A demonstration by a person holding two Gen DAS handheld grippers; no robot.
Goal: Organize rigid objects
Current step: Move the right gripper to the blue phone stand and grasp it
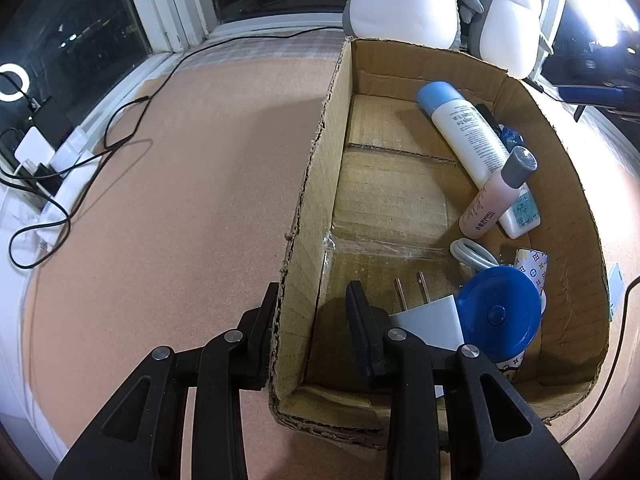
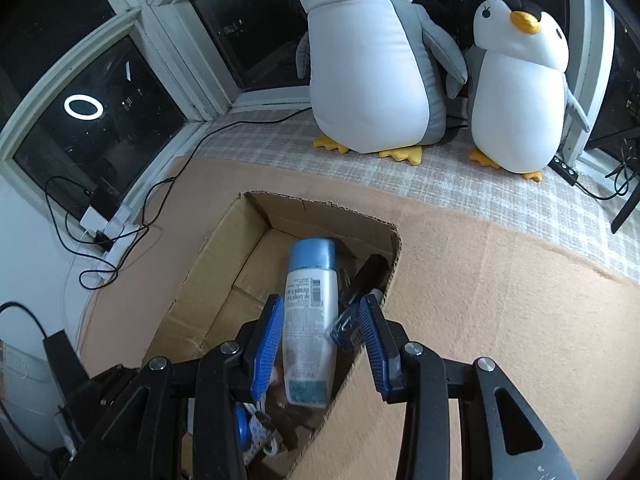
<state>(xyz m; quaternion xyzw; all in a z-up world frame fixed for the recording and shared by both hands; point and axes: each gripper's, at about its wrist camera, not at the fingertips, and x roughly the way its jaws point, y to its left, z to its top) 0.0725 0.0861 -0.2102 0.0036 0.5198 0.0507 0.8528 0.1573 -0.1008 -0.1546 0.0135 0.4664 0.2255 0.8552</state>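
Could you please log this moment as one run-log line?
left gripper: open, straddling box wall | right gripper: open above white bottle | bottle lying in box

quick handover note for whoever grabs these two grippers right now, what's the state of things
Left gripper: open, empty, its fingers astride the cardboard box's left wall.
Right gripper: open, empty, above the box's right side over the white bottle with the blue cap.
In the box: that bottle, a pink bottle with a grey cap, a white plug adapter, a blue-lidded cup, a white cable.
Done: these items are boxed.
Left: no loose items visible on the mat; check outside view.
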